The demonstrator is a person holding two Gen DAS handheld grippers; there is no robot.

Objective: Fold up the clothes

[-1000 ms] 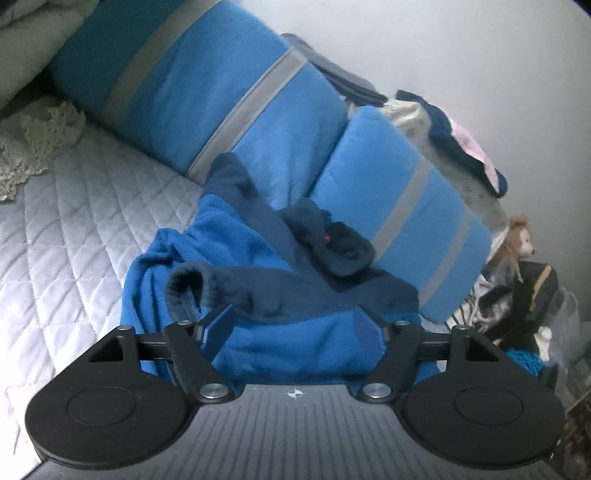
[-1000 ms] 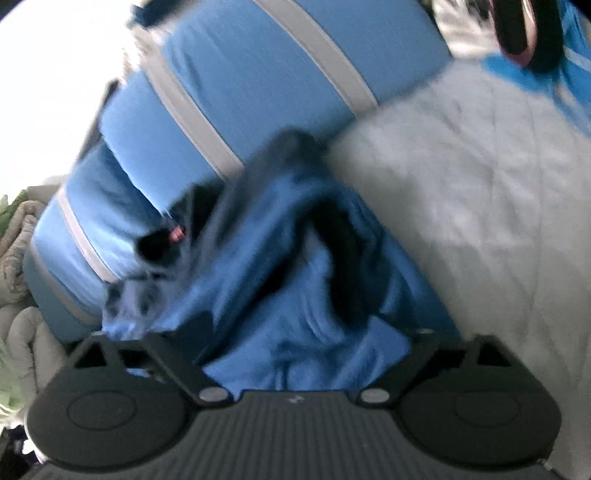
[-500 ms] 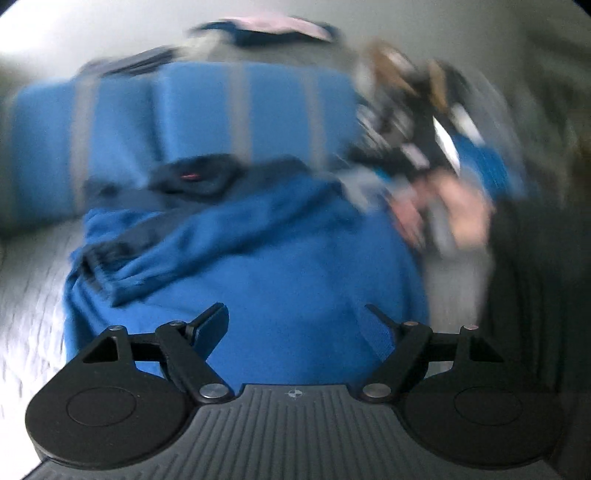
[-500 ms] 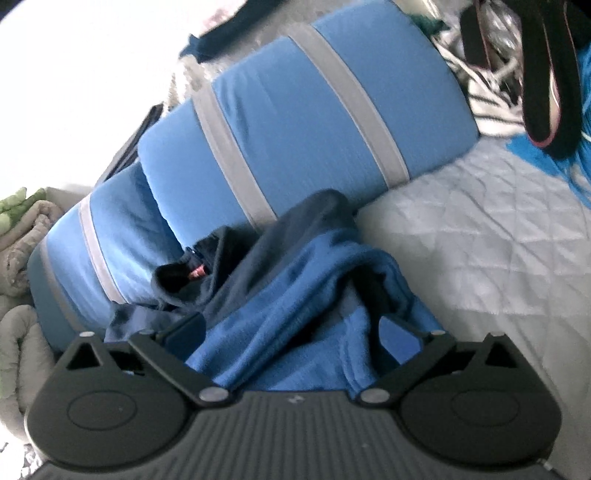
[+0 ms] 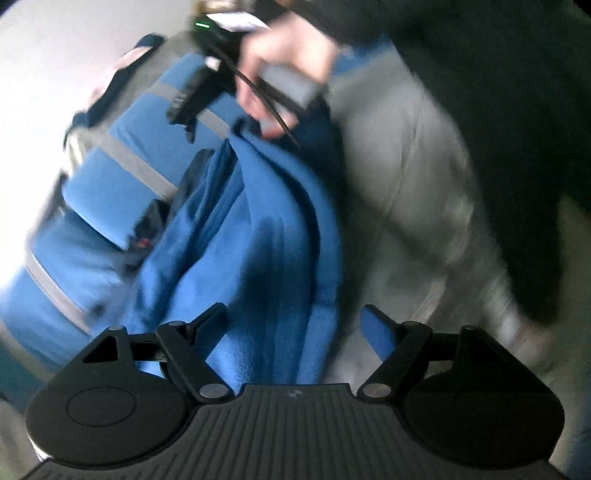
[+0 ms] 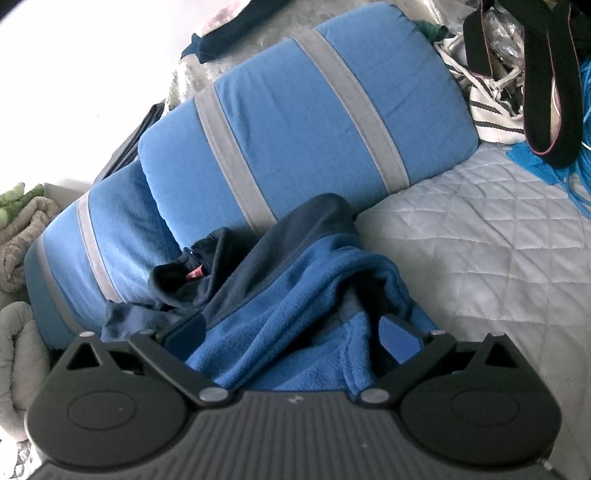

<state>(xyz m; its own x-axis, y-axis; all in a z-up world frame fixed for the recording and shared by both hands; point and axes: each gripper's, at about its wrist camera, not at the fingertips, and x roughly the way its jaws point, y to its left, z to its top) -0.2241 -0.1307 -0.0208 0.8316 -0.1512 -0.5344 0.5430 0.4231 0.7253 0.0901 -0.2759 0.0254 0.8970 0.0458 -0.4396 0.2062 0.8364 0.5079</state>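
Two tools gape wide, gripping nothing — nip the fleece hem between each tool's pads first.

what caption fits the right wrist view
Open right gripper over a crumpled blue fleece lying against striped blue pillows.

A bed covered with a pale grey quilted bedspread, stitched in diamonds, fills the foreground. Two blue cushions with grey stripes lean against a plain white wall, which is washed out by strong light. Dark folded clothes lie on top of the cushions. At the left edge sits a rolled beige blanket with something green behind it. At the upper right is a heap of striped cloth, black straps and bright blue cord.
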